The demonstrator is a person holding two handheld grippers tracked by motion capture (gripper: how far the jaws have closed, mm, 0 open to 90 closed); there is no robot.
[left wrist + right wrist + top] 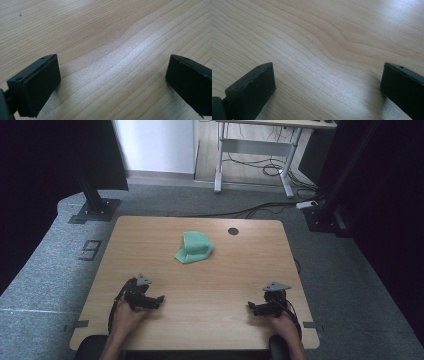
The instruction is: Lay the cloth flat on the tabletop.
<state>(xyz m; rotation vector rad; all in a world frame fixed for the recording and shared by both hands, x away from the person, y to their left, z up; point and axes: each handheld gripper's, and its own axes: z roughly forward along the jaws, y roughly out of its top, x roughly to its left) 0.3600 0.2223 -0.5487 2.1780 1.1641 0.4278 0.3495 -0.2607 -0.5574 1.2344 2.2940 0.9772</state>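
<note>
From the high view, a crumpled green cloth (195, 248) lies on the wooden table (240, 265), in its far half and a little left of centre, with a small dark round hole (233, 231) in the tabletop just to its right near the far edge. The left gripper (159, 301) rests on the near left part of the table, held by the person's left hand (126, 316), its jaws pointing right toward the middle of the tabletop; the cloth sits well apart from it, farther away and to the right. The right gripper (251, 307) rests on the near right part, held by the right hand (284, 324), its jaws pointing left; the cloth lies well apart from it too, farther away and to the left. The two grippers face each other across a bare stretch of wood, and neither touches the cloth. In the left gripper view, the left gripper (112, 80) has its two black jaws spread wide, released, with nothing but pale wood grain between them. In the right gripper view, the right gripper (328, 85) likewise shows both black jaws standing far apart, released and holding nothing, with bare tabletop between and beyond them.
</note>
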